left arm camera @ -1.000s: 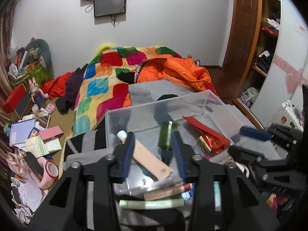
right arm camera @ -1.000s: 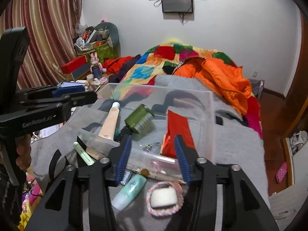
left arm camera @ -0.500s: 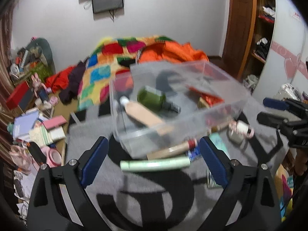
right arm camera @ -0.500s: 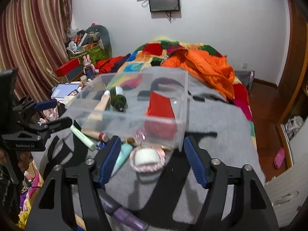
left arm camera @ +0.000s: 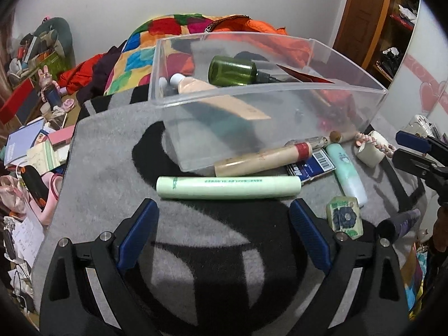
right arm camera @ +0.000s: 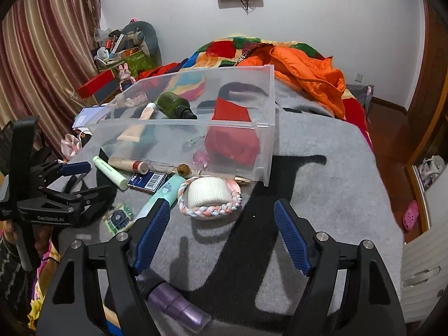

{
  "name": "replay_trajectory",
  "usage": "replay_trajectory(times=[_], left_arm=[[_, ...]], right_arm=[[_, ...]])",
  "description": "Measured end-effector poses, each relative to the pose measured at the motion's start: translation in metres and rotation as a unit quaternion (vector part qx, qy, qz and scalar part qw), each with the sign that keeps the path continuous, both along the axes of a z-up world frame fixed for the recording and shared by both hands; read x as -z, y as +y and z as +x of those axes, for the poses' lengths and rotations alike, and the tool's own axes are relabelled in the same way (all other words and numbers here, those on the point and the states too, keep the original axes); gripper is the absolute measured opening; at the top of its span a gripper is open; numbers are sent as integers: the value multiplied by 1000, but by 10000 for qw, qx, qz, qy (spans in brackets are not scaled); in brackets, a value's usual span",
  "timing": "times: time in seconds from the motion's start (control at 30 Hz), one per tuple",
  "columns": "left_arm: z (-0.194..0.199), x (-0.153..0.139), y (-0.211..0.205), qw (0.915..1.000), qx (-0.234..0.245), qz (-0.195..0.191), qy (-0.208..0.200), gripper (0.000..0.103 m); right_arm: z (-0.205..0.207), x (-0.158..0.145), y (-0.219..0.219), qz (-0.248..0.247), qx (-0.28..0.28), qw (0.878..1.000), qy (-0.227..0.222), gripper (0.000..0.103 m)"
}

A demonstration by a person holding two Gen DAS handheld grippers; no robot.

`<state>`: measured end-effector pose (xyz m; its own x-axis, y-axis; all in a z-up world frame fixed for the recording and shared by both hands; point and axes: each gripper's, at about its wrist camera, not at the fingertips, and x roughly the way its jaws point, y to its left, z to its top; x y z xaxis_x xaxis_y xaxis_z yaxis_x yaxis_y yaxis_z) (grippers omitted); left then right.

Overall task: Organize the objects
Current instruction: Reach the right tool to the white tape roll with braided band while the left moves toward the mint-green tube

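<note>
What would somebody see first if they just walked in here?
Probably the big clear plastic box on the grey blanket, with a green bottle and a red pouch inside. Right behind it, a bright orange jacket lies on the colourful patchwork quilt.

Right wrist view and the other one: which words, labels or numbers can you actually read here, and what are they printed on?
"GenRobot.AI": on the side of the left hand-held gripper, last letters unsure.
Green print along the pale green tube: too small to read.
Barcode and white lettering on the blue card: too blurred to read.
Lettering on the band of the orange jacket: partly hidden, not readable.
Flower-patterned green packet: no legible text.
</note>
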<state>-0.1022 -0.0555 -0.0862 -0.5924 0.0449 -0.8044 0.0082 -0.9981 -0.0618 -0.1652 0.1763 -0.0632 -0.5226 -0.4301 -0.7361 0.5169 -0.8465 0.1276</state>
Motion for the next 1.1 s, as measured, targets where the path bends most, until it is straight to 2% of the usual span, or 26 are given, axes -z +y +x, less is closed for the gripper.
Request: replay_trajectory(times=[0.2,0.3,0.37,0.5,0.53,0.67,0.83,1.0,1.1], left_arm=[[-10,-2,8,10000,69,-17,-3,100],[-13,0,14,9998,129,-156,-9,100],[-15,4,17,9996,132,-247,-84,100],[-15,6,13,9999,108,-28,-110,100],[-13,6,12,9999,104,9,-97,100],[-6,6,10,10000,93,22,-3,100],[3,4,8,9999,48,-5,107,79],[10,0,-3,9998,-97,72,157,52],[15,-2,-9,9996,-137,172,148,44]], right_arm=[[-7,6,-2,-121,45,9998,-131,73],[-6,6,-2,-122,-4,9999,-93,60],[-6,7,-1,-161,-56,9998,-136,44],[-5,7,1,-262,-130,9994,-156,32],[-3,6,1,-275,-139,9994,-141,25],[2,1,5,-292,-106,9995,-75,13],[4,-6,20,-303,92,9995,25,11],[0,-6,37,-302,332,9990,-6,11],[-2,-2,44,-228,462,9987,-6,11]])
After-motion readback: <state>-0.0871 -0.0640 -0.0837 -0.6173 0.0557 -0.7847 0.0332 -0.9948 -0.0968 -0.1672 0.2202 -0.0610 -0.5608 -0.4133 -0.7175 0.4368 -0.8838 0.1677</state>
